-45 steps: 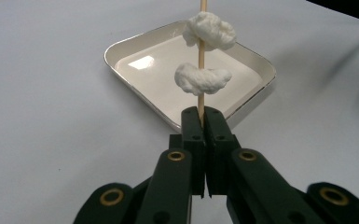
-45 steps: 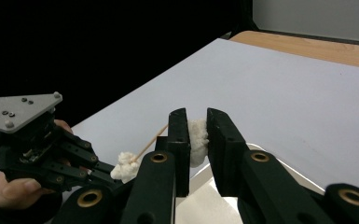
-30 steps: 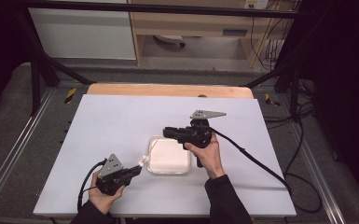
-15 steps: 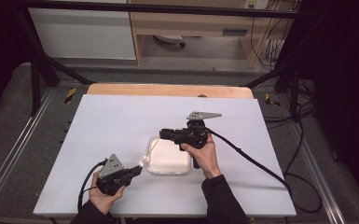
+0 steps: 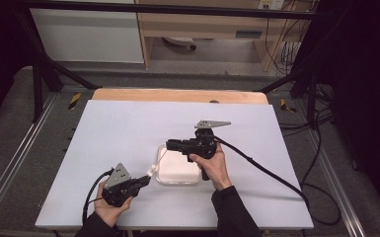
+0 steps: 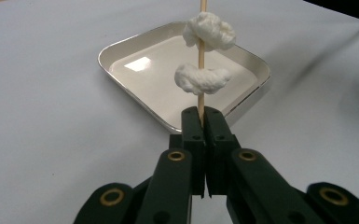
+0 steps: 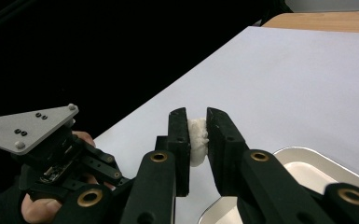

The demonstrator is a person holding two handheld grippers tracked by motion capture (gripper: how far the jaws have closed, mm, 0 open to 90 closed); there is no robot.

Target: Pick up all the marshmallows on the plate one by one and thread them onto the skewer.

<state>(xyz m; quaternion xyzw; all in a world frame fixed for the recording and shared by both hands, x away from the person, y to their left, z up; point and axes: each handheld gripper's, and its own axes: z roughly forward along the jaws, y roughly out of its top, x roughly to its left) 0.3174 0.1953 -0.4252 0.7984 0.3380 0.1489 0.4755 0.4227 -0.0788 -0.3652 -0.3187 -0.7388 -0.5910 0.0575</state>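
While clamped, left hand-held gripper [image 6: 201, 122] on skewer [image 6: 201, 95], right hand-held gripper [image 7: 196, 135] on white lump [image 7: 197, 140], over bare tray [image 6: 121, 50]

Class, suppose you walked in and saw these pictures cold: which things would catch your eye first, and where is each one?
First, the thin wooden skewer with two white fluffy lumps threaded on it, clamped upright in the left gripper over the near corner of the shallow white square tray. Next, the right gripper, above the tray's far side in the high view, pinching a third white fluffy piece. All sits on a pale table.
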